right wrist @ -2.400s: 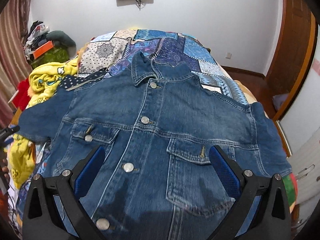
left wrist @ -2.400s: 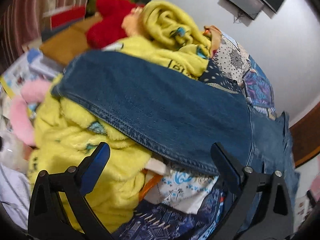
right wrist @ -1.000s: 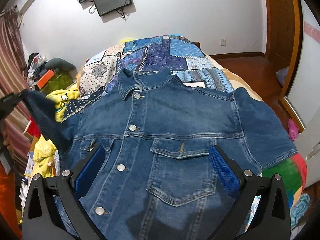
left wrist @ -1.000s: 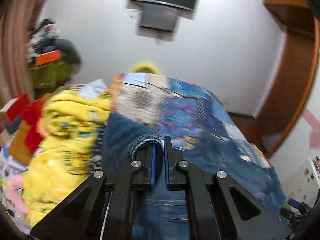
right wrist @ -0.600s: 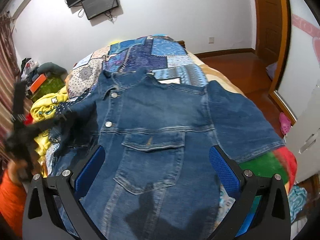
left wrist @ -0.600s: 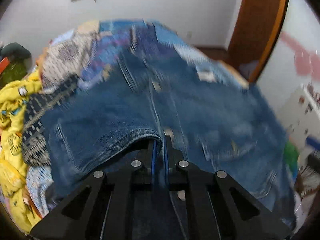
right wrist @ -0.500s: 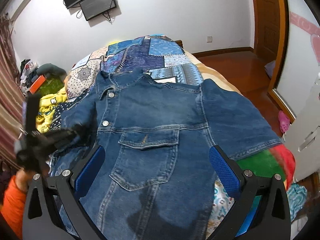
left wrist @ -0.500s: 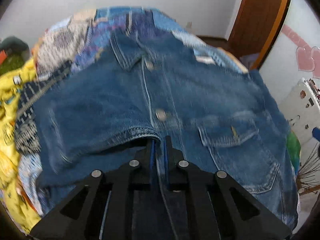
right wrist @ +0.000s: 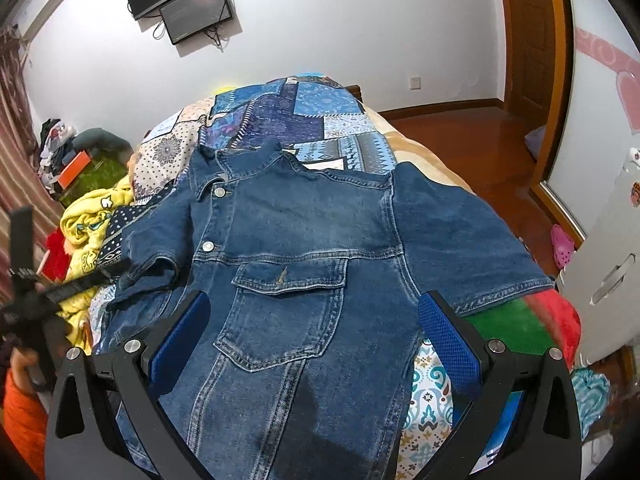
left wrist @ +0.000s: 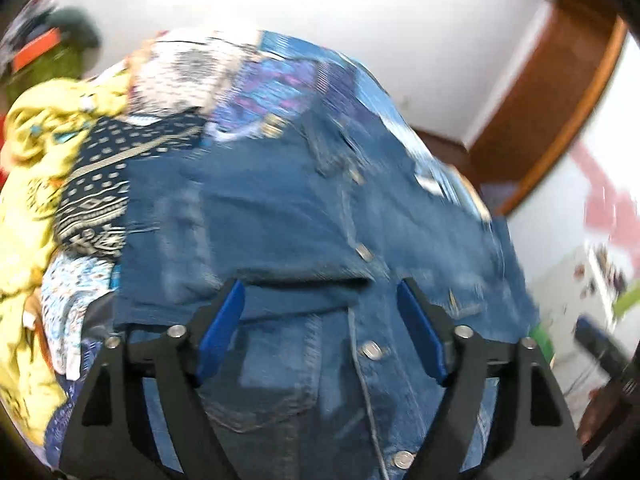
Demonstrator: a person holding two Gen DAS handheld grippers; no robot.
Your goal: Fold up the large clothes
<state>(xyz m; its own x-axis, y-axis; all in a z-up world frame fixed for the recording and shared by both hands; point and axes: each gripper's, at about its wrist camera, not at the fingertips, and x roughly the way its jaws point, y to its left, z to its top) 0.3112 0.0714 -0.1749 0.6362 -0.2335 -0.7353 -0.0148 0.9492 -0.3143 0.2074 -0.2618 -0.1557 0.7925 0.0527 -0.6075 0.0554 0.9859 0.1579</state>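
Note:
A blue denim short-sleeve jacket (right wrist: 304, 248) lies front up on the patchwork bed cover (right wrist: 304, 116). Its left sleeve (right wrist: 154, 262) is folded inward over the chest; the right sleeve (right wrist: 464, 240) lies spread out. In the left wrist view the jacket (left wrist: 304, 224) is blurred and the folded sleeve edge (left wrist: 300, 280) lies just beyond my left gripper (left wrist: 320, 320), which is open and empty. My right gripper (right wrist: 316, 332) is open and empty above the jacket's lower front. The left gripper also shows at the left of the right wrist view (right wrist: 80, 284).
A yellow fleece blanket (right wrist: 88, 220) and red fabric (right wrist: 56, 256) are piled at the bed's left. Green and red cloth (right wrist: 520, 324) lies under the right sleeve. A wall screen (right wrist: 192, 0), a wooden door (right wrist: 532, 52) and a white cabinet (right wrist: 608, 272) surround the bed.
The left gripper carried the left sleeve inward over the jacket, then opened and let it go; it has drawn back a little. The right gripper stayed open above the jacket.

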